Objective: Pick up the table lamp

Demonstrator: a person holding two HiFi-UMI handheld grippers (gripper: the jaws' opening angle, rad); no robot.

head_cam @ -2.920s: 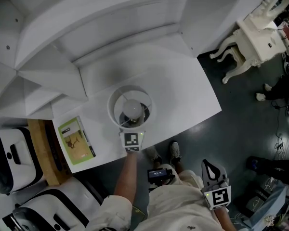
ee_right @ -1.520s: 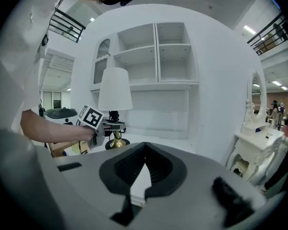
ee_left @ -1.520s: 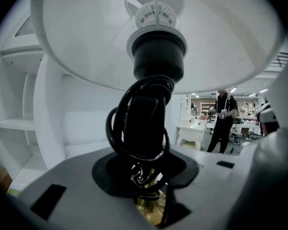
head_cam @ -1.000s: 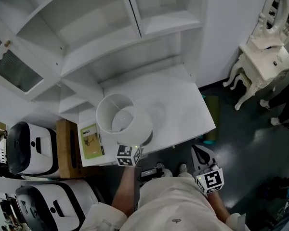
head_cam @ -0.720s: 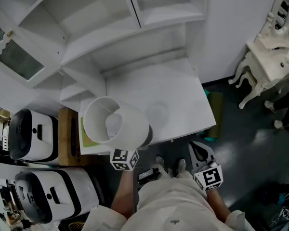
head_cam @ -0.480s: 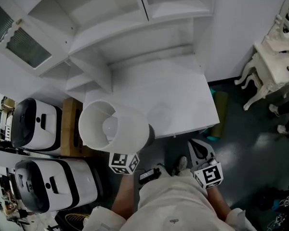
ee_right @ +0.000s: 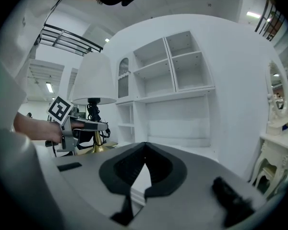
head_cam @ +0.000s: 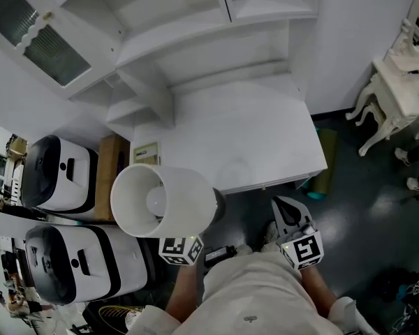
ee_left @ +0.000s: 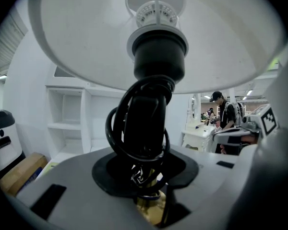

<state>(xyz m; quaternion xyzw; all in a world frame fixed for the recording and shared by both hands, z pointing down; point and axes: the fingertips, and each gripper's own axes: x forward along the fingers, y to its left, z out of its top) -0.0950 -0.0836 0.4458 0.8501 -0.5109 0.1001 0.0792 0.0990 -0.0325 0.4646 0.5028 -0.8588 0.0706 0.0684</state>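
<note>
White table lamp (head_cam: 164, 201) gripped by L fingers (ee_left: 86, 178) | R fingers (ee_right: 120, 169) clenched | desk (head_cam: 244, 138) ahead, appliances (head_cam: 59, 173) beside

One table lamp (head_cam: 164, 201), one desk (head_cam: 244, 138), two white machines (head_cam: 59, 173) (head_cam: 84, 264)

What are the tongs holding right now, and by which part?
The left tongs grip the table lamp by its brass stem, below the cord-wrapped black socket. The right tongs are closed and empty.

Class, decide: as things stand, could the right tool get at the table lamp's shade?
Probably yes: the right tool is empty, and only open air lies between it and the table lamp held by the left tool.
</note>
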